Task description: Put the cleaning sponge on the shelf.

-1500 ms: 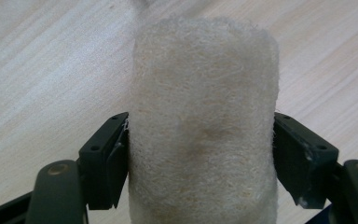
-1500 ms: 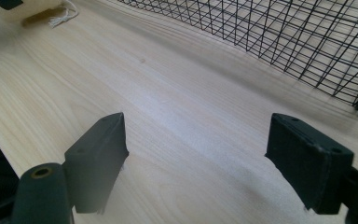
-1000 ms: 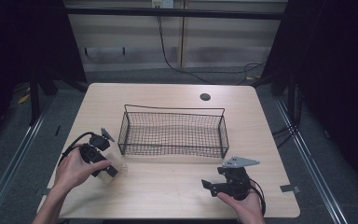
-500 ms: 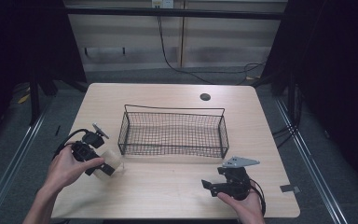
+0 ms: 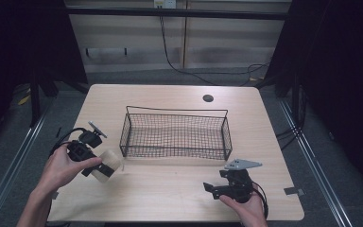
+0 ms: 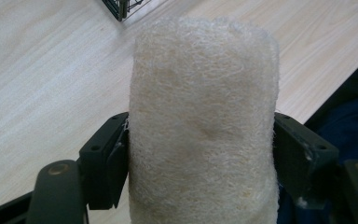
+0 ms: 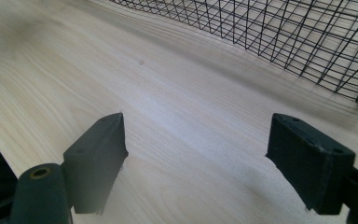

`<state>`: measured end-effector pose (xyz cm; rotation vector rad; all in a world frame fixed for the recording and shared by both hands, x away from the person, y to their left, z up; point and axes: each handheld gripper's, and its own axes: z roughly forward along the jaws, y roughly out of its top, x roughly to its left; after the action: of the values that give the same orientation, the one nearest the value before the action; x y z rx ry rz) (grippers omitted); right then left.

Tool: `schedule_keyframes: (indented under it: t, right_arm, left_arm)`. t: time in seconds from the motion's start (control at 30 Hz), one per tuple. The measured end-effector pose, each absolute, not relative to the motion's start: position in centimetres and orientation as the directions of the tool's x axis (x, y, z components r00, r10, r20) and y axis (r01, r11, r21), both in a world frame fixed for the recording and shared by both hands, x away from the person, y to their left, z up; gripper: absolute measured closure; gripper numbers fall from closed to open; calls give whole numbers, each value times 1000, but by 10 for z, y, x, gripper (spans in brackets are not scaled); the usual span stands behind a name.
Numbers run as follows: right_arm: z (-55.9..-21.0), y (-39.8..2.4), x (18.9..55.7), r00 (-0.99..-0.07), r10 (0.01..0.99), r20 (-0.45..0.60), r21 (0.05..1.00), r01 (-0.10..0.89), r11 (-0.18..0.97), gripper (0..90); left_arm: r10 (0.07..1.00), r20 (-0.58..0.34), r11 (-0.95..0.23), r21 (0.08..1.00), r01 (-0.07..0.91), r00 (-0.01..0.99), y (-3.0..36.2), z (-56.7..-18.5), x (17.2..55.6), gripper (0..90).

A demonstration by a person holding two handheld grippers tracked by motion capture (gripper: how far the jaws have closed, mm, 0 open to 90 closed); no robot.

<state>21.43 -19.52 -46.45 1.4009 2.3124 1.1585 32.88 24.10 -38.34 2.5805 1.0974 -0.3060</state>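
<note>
A cream, fibrous loofah cylinder (image 5: pixel 107 164) (image 6: pixel 204 121) is clamped between the jaws of my left gripper (image 5: pixel 100 166) (image 6: pixel 199 154), held just above the wooden table (image 5: pixel 170 194) near the basket's front left corner. The black wire basket (image 5: pixel 176 133) stands in the middle of the table, with nothing visible inside. My right gripper (image 5: pixel 211 189) (image 7: pixel 196 163) rests low at the table's front right, jaws wide apart with only bare wood between them; the basket's mesh wall (image 7: pixel 279 32) runs across the top of the right gripper view.
A dark round cable hole (image 5: pixel 208 98) sits in the table behind the basket. Small bits of tape (image 5: pixel 293 191) lie at the right front edge. Bare wood stretches between the two grippers in front of the basket.
My left hand has lifted and swung the gripper, with the loofah in its jaws, toward the basket's front left corner. The right gripper has stayed put.
</note>
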Motion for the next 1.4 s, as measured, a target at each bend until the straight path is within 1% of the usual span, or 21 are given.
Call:
schedule_keyframes:
  t: [0.07,0.17,0.4,0.47,0.53,0.57,0.63,0.73,1.3,1.4]
  right_arm:
    - [-464,-195,214,-532,819,216,709,662,243,193]
    - [-464,-196,215,-531,819,218,709,663,241,193]
    - [-464,-197,215,-523,824,220,708,667,234,193]
    - [-464,-197,215,-524,823,220,708,666,235,192]
    - [-464,-197,215,-524,822,222,707,667,234,193]
    - [-464,-197,216,-524,822,222,707,667,235,193]
    - [-464,-197,215,-521,824,223,705,670,233,193]
    - [-464,-198,216,-521,824,223,706,669,232,193]
    - [-465,-198,216,-521,823,228,703,673,231,193]
    - [-465,-198,215,-524,821,226,704,671,234,193]
  left_arm:
    - [661,-330,-635,230,737,674,244,-379,328,271]
    - [690,-304,-617,226,754,657,246,-374,329,271]
    - [680,-305,-626,231,745,667,246,-364,333,271]
    - [674,-312,-628,237,742,670,246,-361,334,271]
    - [653,-356,-623,249,741,668,246,-358,339,271]
    - [659,-368,-607,255,753,656,246,-358,340,271]
    - [664,-352,-614,249,749,660,247,-355,342,271]
    - [670,-352,-605,252,755,654,246,-352,342,271]
    - [640,-332,-651,245,718,693,234,-327,352,271]
    - [646,-327,-647,246,722,690,232,-323,354,271]
